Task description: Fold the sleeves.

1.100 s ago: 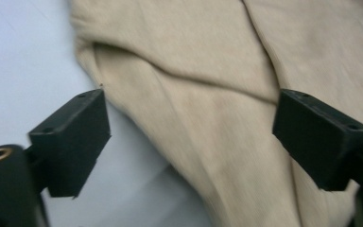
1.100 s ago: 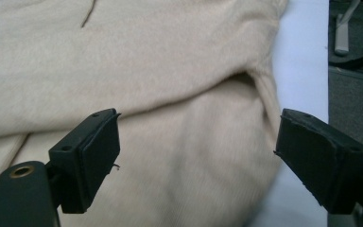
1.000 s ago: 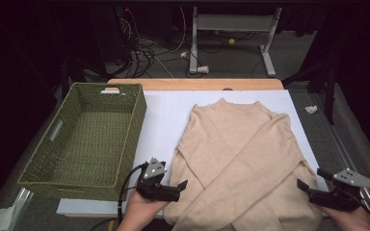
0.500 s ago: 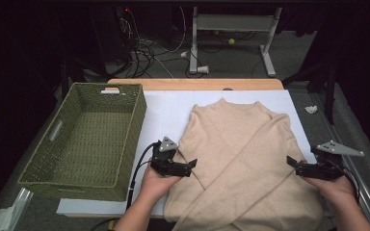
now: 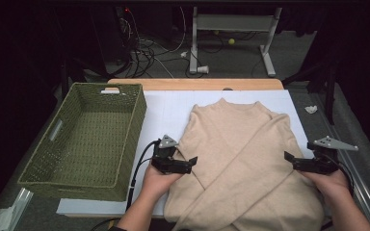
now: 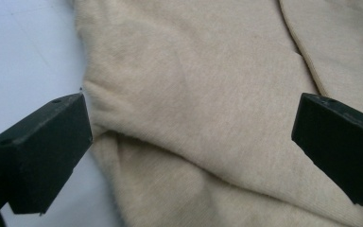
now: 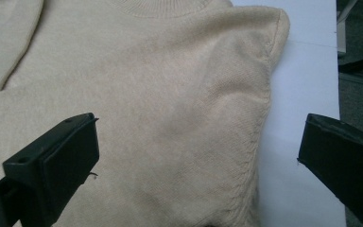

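Note:
A beige sweater (image 5: pixel 241 154) lies flat on a white sheet (image 5: pixel 168 110), collar away from me and sleeves folded across its front. My left gripper (image 5: pixel 192 162) hovers at the sweater's left edge, jaws open wide over the sleeve fold (image 6: pixel 189 127). My right gripper (image 5: pixel 288 158) is at the sweater's right edge, below the shoulder. Its jaws have just been opening and now stand wide (image 7: pixel 198 146); the knit (image 7: pixel 170 109) lies beneath them, not pinched. Neither gripper holds anything.
An empty green woven basket (image 5: pixel 84 139) stands at the left of the sheet. The wooden table edge (image 5: pixel 197 84) runs along the back. A small white scrap (image 5: pixel 310 109) lies on the grey surface at the right. Cables and a metal stand (image 5: pixel 231 24) are on the floor behind.
Both hands have moved away from me along the sweater's sides, from near its hem toward its middle. The sweater itself has not shifted.

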A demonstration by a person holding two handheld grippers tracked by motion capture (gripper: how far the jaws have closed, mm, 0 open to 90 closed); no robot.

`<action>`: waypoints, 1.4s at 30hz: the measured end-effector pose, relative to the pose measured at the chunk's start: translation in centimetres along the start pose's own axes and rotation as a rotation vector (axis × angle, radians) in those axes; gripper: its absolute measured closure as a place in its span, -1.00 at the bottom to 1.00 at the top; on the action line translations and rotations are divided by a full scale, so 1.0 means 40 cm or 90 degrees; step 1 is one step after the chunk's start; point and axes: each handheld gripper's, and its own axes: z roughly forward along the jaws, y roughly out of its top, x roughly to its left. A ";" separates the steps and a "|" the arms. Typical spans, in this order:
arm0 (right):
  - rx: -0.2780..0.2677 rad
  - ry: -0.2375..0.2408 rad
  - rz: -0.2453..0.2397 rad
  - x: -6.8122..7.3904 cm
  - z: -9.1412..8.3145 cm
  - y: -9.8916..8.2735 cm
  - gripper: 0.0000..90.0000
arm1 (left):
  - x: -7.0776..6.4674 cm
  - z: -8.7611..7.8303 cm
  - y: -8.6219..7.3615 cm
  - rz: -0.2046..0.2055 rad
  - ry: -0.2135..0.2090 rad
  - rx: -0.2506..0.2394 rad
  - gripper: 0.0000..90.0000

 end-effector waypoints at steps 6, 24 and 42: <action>-0.031 0.012 -0.003 -0.015 -0.006 0.033 -1.00 | 0.002 -0.008 0.044 -0.009 0.009 -0.009 -1.00; -0.027 0.007 -0.015 -0.053 0.061 0.097 -1.00 | 0.067 0.063 0.145 -0.006 0.047 0.030 -1.00; -0.002 0.002 0.006 -0.107 0.147 0.154 -0.96 | 0.158 0.152 0.213 -0.048 0.077 0.047 -0.93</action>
